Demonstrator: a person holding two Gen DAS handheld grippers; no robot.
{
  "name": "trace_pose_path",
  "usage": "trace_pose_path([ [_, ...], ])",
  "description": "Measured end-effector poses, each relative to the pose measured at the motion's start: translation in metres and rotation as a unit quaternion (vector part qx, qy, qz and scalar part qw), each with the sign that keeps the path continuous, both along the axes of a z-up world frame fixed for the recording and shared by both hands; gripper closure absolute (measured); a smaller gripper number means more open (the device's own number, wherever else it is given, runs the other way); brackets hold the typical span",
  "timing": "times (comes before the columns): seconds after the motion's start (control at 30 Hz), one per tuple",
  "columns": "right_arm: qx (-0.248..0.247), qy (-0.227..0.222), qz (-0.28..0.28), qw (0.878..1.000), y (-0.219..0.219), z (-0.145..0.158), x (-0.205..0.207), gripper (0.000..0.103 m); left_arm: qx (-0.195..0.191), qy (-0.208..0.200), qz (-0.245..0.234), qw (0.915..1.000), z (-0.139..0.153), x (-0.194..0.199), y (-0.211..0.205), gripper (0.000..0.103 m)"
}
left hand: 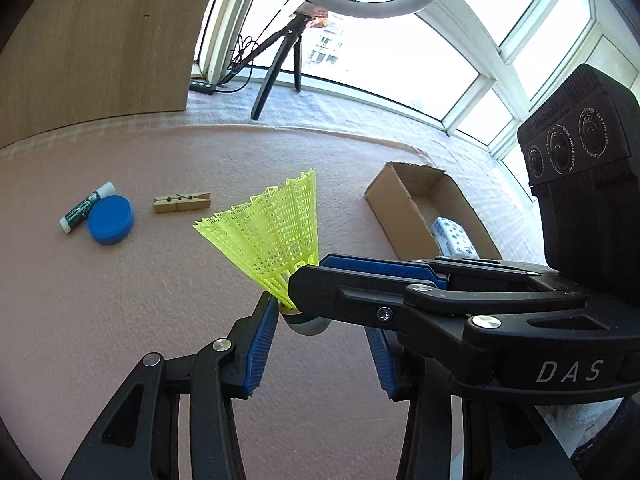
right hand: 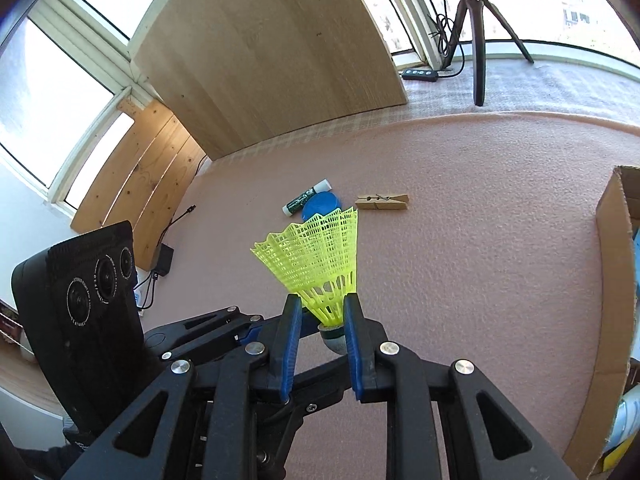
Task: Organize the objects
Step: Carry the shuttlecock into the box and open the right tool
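A yellow plastic shuttlecock [right hand: 316, 256] stands skirt-up above the pink mat [right hand: 480, 240]. My right gripper [right hand: 322, 304] is shut on it where the skirt meets the grey cork. In the left wrist view the shuttlecock [left hand: 276, 232] sits between the blue pads of my left gripper [left hand: 318, 320]. One pad [left hand: 262, 340] rests against the skirt base. A strip of mat shows between the cork and the other pad, whose tip is hidden behind the right gripper [left hand: 304, 276], which crosses in from the right.
A wooden clothespin [left hand: 182, 203], a blue round lid [left hand: 110, 219] and a small white-capped tube [left hand: 86, 208] lie on the mat to the left. An open cardboard box [left hand: 400, 216] holding a white-and-blue packet [left hand: 454, 238] stands on the right. A tripod [left hand: 280, 64] and a wooden board [left hand: 92, 40] stand behind.
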State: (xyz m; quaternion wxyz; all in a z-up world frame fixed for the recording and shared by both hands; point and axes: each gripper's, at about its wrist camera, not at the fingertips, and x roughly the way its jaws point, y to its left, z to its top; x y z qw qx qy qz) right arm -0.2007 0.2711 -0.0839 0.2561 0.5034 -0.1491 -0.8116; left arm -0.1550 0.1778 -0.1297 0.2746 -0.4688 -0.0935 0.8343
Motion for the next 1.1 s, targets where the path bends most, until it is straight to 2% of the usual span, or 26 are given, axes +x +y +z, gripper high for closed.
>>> trace_pose_path([
  [0.3, 0.003, 0.023, -0.074, 0.997, 0.080, 0.021, 0.046, 0.083, 0.009, 0.009, -0.082, 0.9965, 0.016, 0.022, 0.088, 0.056],
  [0.7, 0.018, 0.018, -0.165, 0.986, 0.168, 0.016, 0.099, 0.083, 0.014, -0.004, -0.176, 0.9844, 0.007, 0.047, 0.190, 0.057],
  [0.9, 0.022, 0.009, -0.201, 0.979, 0.202, 0.012, 0.116, 0.083, 0.011, -0.003, -0.206, 0.9784, 0.004, 0.059, 0.224, 0.057],
  [1.1, 0.026, 0.010, -0.221, 0.975, 0.217, 0.010, 0.124, 0.082, -0.002, 0.001, -0.211, 0.9775, 0.002, 0.062, 0.237, 0.053],
])
